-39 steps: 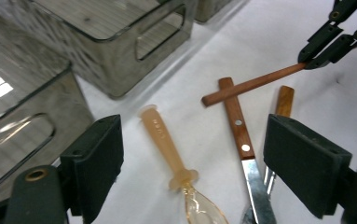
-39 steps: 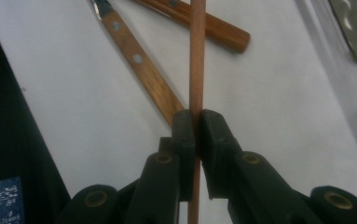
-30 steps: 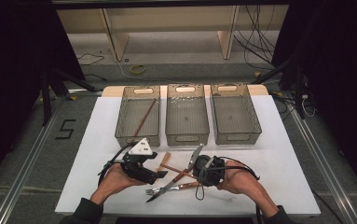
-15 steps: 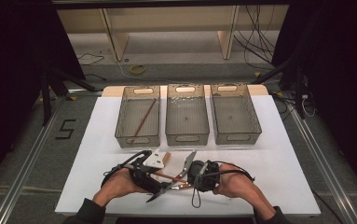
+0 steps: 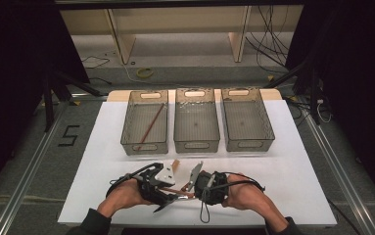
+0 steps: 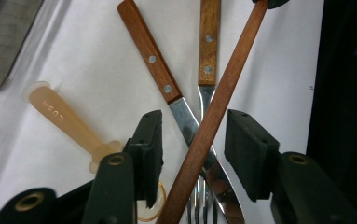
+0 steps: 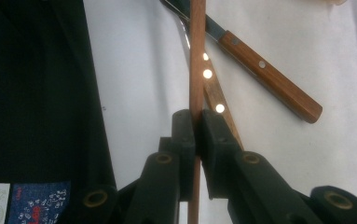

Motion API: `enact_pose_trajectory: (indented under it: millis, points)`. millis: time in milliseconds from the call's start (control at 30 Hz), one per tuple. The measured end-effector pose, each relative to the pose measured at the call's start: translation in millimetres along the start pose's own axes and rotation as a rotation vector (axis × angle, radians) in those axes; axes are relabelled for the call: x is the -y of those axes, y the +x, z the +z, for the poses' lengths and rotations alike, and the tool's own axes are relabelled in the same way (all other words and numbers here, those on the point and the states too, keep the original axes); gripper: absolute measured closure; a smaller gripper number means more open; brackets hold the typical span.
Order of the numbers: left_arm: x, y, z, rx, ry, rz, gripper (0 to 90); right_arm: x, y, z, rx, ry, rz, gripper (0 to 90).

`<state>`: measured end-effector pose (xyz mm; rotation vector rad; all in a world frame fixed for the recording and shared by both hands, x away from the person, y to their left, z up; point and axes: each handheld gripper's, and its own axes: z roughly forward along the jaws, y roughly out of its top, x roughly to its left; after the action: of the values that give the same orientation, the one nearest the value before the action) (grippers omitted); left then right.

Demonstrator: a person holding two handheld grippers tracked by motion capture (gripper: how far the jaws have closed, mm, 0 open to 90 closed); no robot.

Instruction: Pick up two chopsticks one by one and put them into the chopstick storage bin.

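Right gripper (image 7: 195, 128) fingers clamped on wooden stick (image 7: 197, 70), held above crossed knife (image 6: 155, 65) and fork (image 6: 207, 51) on white surface (image 5: 292, 161). Left gripper (image 6: 192, 144) fingers just been closing, now half-narrowed around stick's other end, pads not touching. Judgement: two-handed grip imminent.

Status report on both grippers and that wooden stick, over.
Right gripper shut on wooden stick. Left gripper closing around it, pads not touching. Knife and fork crossed beneath.
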<state>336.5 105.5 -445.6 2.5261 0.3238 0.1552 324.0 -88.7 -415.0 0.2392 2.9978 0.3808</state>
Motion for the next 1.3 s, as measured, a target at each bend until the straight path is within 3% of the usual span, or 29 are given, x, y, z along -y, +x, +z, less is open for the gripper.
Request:
enact_pose_trajectory:
  millis: [433, 600, 700, 800, 933, 1000, 1300]
  points:
    - [-0.1, -6.3, 0.1, 0.065, 0.028, 0.068, 74.5, -0.1, 3.7, 1.3, -0.023, 0.0, -0.049, 84.6]
    - [0.9, -10.0, 0.4, 0.087, 0.019, 0.14, 79.5, 1.7, 3.2, 0.6, -0.018, 0.003, -0.084, 83.5]
    - [1.0, -10.4, 1.5, 0.107, 0.014, 0.136, 82.0, 3.1, 0.1, 1.2, -0.003, 0.002, -0.068, 80.8]
    - [1.1, -8.6, -1.2, 0.098, 0.004, 0.116, 82.3, 5.1, -5.9, -0.4, -0.007, -0.014, -0.031, 76.2]
    - [3.6, -2.1, -6.1, 0.068, -0.012, 0.066, 82.4, 8.2, -13.1, -6.8, 0.012, -0.069, 0.036, 59.3]
    - [5.5, 2.1, -8.2, 0.05, -0.025, 0.033, 82.3, 9.7, -15.4, -12.5, 0.024, -0.099, 0.078, 56.2]
    - [13.0, 20.0, -20.4, -0.04, -0.065, -0.114, 82.4, 20.2, -21.0, -25.9, 0.089, -0.236, 0.183, 41.5]
